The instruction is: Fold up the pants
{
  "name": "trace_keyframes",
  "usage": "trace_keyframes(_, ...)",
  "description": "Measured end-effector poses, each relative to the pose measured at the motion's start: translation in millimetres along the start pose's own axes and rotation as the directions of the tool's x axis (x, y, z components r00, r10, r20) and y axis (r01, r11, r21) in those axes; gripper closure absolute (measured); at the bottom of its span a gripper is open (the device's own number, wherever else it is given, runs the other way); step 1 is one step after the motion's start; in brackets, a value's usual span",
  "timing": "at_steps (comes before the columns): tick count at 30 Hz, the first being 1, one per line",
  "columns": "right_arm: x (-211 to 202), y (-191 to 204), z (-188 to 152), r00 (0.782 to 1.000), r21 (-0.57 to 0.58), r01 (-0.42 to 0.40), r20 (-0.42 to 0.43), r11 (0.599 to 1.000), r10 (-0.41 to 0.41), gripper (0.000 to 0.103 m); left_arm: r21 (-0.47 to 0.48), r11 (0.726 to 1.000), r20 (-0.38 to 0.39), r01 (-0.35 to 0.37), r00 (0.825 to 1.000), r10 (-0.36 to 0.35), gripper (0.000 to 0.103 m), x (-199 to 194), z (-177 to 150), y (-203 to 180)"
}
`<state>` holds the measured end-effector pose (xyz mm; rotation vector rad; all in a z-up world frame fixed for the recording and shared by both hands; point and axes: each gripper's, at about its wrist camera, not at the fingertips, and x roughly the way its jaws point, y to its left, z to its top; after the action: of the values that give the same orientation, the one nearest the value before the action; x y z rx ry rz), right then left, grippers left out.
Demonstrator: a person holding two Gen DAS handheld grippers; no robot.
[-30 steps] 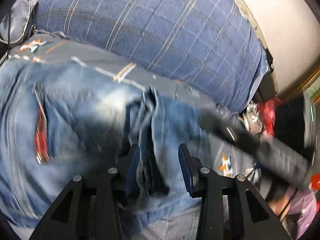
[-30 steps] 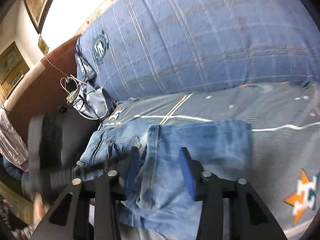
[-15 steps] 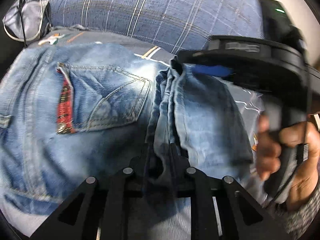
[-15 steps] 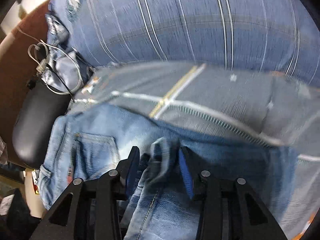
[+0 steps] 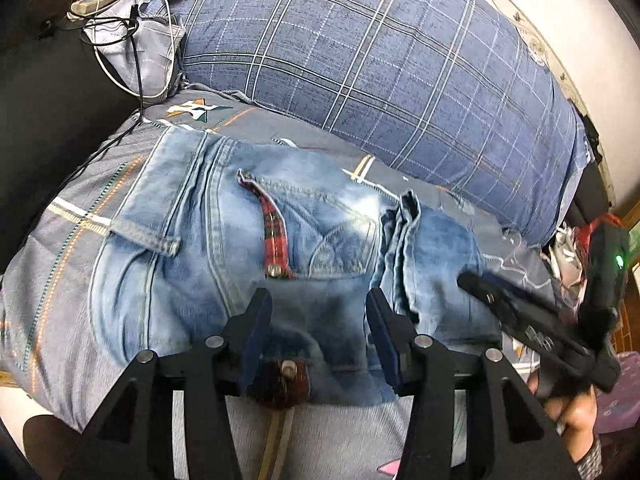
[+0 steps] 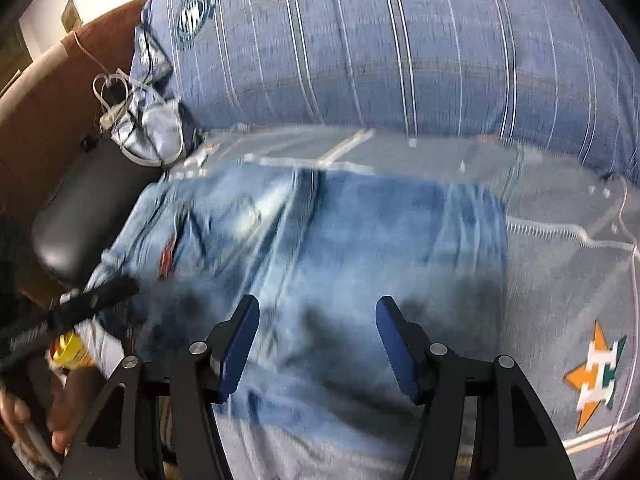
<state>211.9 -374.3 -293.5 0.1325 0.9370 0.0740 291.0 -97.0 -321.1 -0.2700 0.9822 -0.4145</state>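
Jeans [image 5: 248,264]: pale blue, folded into a compact bundle, lying on the grey printed bed sheet [image 5: 60,248] directly ahead of and beneath both tools; back pocket with red plaid trim faces up.

Left hand-held gripper [image 5: 318,320]: jaws have just been opening, now spread, hovering over the near edge of the jeans, nothing pinched.

Right hand-held gripper [image 6: 318,320]: jaws have just been opening, now spread wide above the denim, pads clear of it.

Blue plaid pillow [image 5: 380,60]: beyond the jeans.
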Motion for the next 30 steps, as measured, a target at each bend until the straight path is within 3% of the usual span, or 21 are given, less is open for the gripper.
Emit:
trace_keyframes(3,8.5,-2.4,-11.1,0.994,-0.006,0.105,-0.021,0.994,-0.105,0.037,0.014,1.0,-0.02,0.004,1.0,-0.004,0.055,-0.7,-7.4,-1.1)
trace_keyframes(6,22.7,-1.4,-46.9,0.985,-0.006,0.137,-0.102,0.991,-0.137,0.037,0.017,1.0,-0.018,-0.009,1.0,0.009,0.055,1.6,-10.3,-2.8)
trace_keyframes(9,18.1,19.7,-72.1,0.977,-0.133,0.194,-0.057,0.972,-0.203,0.037,0.014,1.0,-0.023,-0.001,1.0,0.002,0.055,4.1,-14.7,-4.2)
trace_keyframes(11,13.3,31.9,-69.1,0.979,-0.2,0.175,-0.069,0.964,-0.192,0.037,0.026,1.0,-0.015,0.001,1.0,-0.001,0.055,1.9,-18.4,-7.1)
trace_keyframes(13,7.1,40.8,-49.4,0.99,-0.221,0.098,-0.078,0.97,-0.118,0.038,0.044,0.999,0.001,-0.009,1.0,0.009,0.055,-0.8,-22.8,-11.1)
trace_keyframes(17,-10.2,66.1,43.3,0.995,-0.279,0.095,0.01,0.956,-0.096,0.038,0.052,0.998,0.014,-0.019,1.0,0.018,0.055,-7.3,-26.1,-12.4)
trace_keyframes(19,-26.7,62.3,79.9,0.996,-0.22,0.086,0.055,0.972,-0.076,0.037,0.049,0.999,0.002,0.0,1.0,0.0,0.055,-9.7,-24.0,-11.2)
trace_keyframes(21,-44.2,49.7,90.1,0.996,-0.143,0.039,0.082,0.989,-0.028,0.037,0.063,0.998,-0.014,0.014,1.0,-0.014,0.055,-8.7,-19.1,-14.4)
trace_keyframes(23,-56.7,32.5,78.5,0.996,-0.074,0.027,0.092,0.997,-0.02,0.037,0.097,0.995,-0.025,0.02,1.0,-0.017,0.055,-3.0,-14.0,-24.0)
trace_keyframes(27,-49.8,-14.3,10.2,0.994,0.066,0.087,0.055,0.994,-0.091,0.039,0.184,0.981,-0.056,0.068,0.997,-0.059,0.055,25.4,4.4,-65.0)
trace_keyframes(30,-29.6,-38.5,-31.3,0.997,0.136,0.076,0.009,0.988,-0.078,0.062,0.228,0.962,-0.126,0.15,0.984,-0.124,0.054,65.9,19.6,-99.9)
